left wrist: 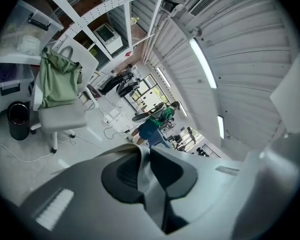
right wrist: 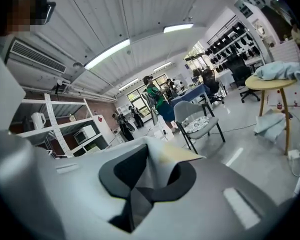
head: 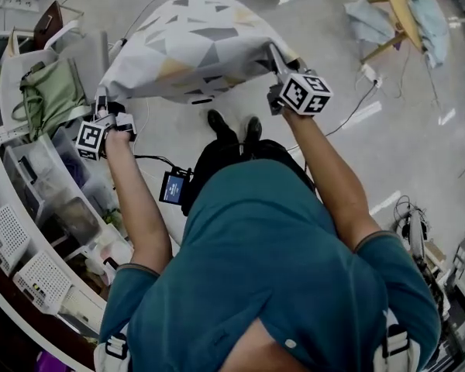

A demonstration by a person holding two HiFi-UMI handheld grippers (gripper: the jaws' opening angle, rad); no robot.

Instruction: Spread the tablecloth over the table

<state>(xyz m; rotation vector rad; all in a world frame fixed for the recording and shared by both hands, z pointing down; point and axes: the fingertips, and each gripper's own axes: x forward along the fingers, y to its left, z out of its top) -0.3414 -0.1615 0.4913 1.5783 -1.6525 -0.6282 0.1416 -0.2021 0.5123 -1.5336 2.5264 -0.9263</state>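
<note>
Tablecloth (head: 194,45) hangs aloft in head view; gripper views show left hand-held gripper (left wrist: 149,176) and right hand-held gripper (right wrist: 146,179) pinching it.

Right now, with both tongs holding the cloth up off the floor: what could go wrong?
1. The left tongs pinch only a narrow fold of the tablecloth. With the cloth ballooned out in front, that corner might slip free.
2. In the head view the cloth's left edge hangs close to the chair that carries the green bag. It could snag or drag on them as it is spread.
</note>
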